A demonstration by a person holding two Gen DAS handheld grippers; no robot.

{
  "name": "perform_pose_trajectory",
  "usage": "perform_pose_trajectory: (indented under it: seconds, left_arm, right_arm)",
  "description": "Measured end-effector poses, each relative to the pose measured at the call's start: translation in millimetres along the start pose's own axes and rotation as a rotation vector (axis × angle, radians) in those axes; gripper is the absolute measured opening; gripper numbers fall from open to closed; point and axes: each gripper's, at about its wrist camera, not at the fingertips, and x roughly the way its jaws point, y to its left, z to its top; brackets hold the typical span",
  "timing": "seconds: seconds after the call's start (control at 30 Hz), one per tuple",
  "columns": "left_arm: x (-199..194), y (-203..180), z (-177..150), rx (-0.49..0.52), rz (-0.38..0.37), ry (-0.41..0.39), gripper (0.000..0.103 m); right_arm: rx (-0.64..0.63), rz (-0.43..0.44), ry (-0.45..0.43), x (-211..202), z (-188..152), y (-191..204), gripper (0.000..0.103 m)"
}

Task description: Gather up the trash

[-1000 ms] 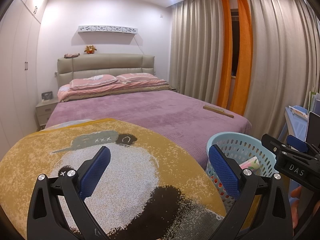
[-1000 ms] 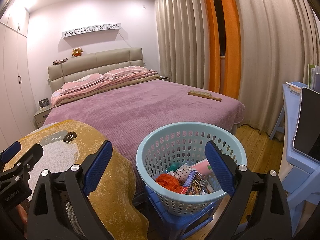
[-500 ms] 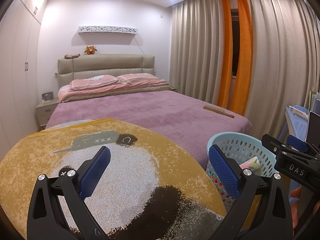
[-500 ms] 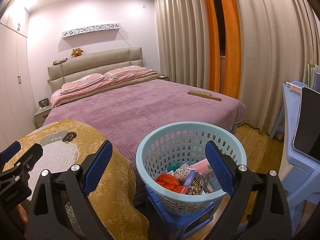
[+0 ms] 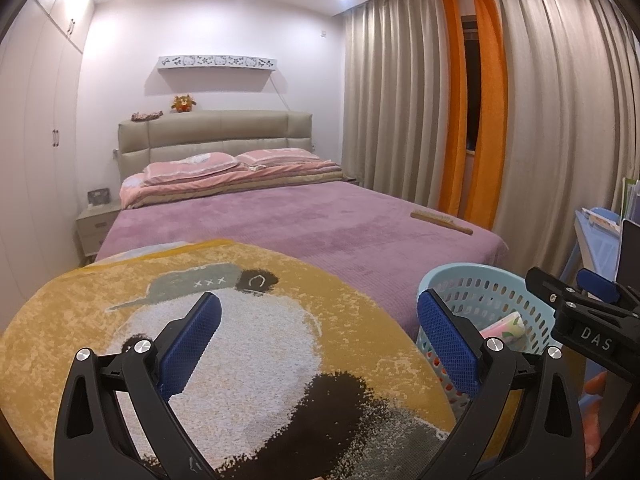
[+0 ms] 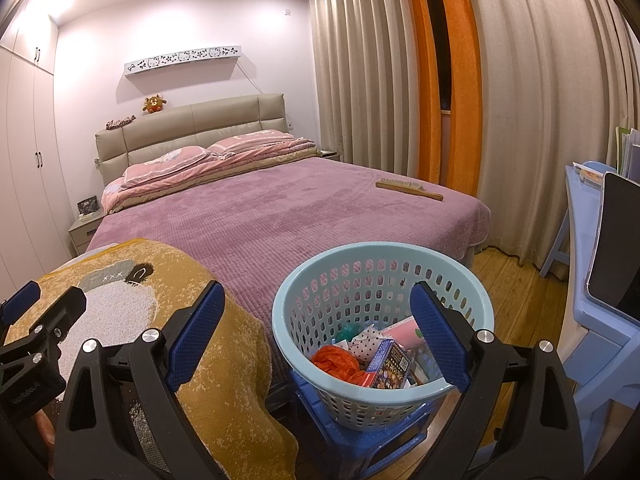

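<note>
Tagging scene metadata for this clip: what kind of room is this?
A home bedroom. A made bed with pink pillows and a padded headboard fills the view, with a wardrobe along the wall and floor-length curtains. A blue basket of trash stands at the bed's foot.

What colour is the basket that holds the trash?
Light blue basket, clearest in the right wrist view.

Left gripper (image 5: 318, 338): black plastic frame, triangular cutouts in arms, silver round screws at pivots, blue cross-hatched pads (image 5: 188, 344) on fingers. Right gripper (image 6: 318, 334): same build, black frame, silver screws, blue textured pads (image 6: 438, 338). White "DAS" lettering on right gripper's black body, seen at 3 o'clock in left view.
</note>
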Motion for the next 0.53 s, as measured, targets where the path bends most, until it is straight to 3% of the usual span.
perform_pose_trajectory:
  seconds: [0.2,0.4,0.53]
  left_arm:
    - [-2,-2,1,0.021,0.051,-0.011,0.096]
    - [1,2,6,-0.031,-0.027,0.048,0.096]
    - [-11,-2,7,0.003,-0.008,0.041,0.096]
  right_arm:
    - [0.003,-0.002,-0.002,0,0,-1,0.089]
    - [0.004,-0.020,-0.016,-12,4,-2,0.089]
    - [0.014,-0.041,-0.023,-19,11,-4,0.089]
